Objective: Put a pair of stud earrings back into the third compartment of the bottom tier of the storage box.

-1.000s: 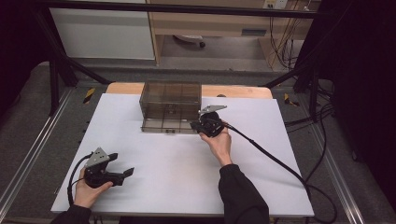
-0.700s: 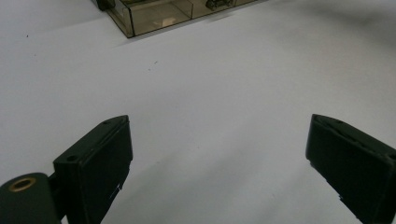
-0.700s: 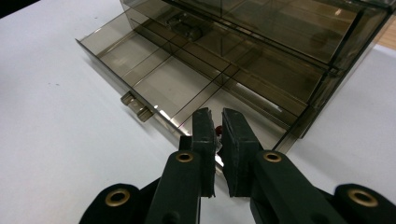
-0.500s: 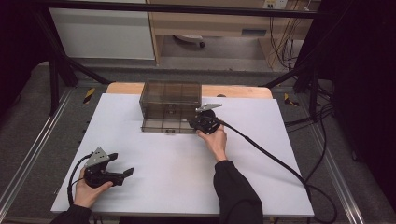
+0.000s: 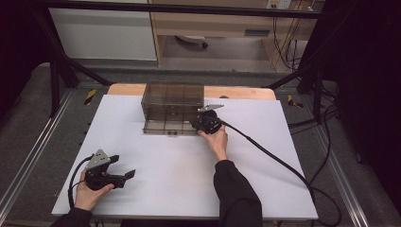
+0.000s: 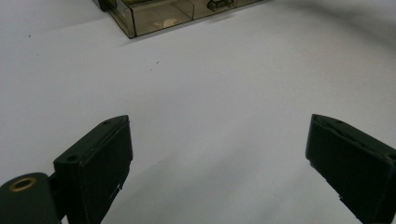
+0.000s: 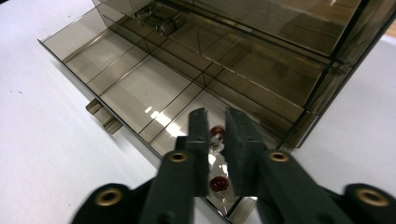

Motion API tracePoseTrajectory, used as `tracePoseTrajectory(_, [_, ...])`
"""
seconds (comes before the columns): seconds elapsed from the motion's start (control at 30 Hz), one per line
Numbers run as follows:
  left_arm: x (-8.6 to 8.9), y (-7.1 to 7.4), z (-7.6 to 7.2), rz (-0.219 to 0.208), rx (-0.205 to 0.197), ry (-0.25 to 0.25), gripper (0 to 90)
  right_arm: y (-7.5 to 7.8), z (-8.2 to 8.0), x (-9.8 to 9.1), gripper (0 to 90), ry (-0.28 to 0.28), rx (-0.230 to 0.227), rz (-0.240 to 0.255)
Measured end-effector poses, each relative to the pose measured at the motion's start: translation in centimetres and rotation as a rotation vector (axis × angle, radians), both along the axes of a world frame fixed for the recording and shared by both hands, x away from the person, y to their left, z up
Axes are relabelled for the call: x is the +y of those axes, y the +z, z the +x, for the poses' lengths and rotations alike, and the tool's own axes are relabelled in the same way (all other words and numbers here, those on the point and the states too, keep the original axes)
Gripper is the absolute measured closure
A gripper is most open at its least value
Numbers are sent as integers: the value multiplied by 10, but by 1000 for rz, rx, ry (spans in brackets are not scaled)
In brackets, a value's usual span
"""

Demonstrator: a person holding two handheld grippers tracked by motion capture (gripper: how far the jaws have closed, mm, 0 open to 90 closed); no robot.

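At the near left corner of the white worktop (image 5: 189, 189), the left tool (image 5: 122, 166) rests in the person's hand exactly where it lay a second ago. Its jaws stand wide apart over bare surface with nothing between them, and open worktop runs ahead of it all the way to the smoky plastic drawer box (image 5: 172, 97) at the far edge. The box's bottom drawer (image 5: 163, 125) is pulled out toward the person, its handle (image 7: 105, 116) overhanging the worktop. Its left and middle compartments look empty. At the drawer's right front corner, the right tool (image 5: 196, 124) has edged in and dipped over the last second, and its jaws have just been opening. They now stand a narrow slit apart, and through the gap a small red-beaded trinket (image 7: 216, 131) shows lying in the corner compartment, with no pad visibly pressing on it. The piece appears to have been let go into its slot, so the drop looks all but finished. Room there is tight, with the drawer's front wall and dividers just beside the jaws and the box's upper tiers close above. The tool's cable (image 5: 274, 156) trails back across otherwise clear worktop to the right.
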State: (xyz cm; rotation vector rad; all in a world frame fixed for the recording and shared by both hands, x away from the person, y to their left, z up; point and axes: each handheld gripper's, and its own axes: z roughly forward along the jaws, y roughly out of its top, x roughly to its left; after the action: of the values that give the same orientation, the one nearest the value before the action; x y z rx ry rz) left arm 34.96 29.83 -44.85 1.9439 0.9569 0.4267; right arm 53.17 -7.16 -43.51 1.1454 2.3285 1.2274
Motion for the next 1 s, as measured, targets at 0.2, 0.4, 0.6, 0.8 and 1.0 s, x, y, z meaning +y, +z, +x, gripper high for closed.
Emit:
tracePoseTrajectory(0.2, [0, 0, 0, 1, 2, 0, 69, 11, -5, -3, 705, 1, -20, 9])
tracePoseTrajectory(0.4, [-1, 0, 0, 4, 1, -1, 69, 26, -19, -9, 546, 6, -39, 28])
tracePoseTrajectory(0.6, [-1, -1, 0, 7, 3, -1, 69, 36, -38, -25, 373, -4, -37, 36])
tracePoseTrajectory(0.8, [-2, -1, 0, 9, 4, -1, 69, 44, -56, -47, 209, -26, -48, 50])
tracePoseTrajectory(1.0, [-1, -1, 0, 9, 2, 0, 69, 46, -72, -68, 102, -40, -40, 44])
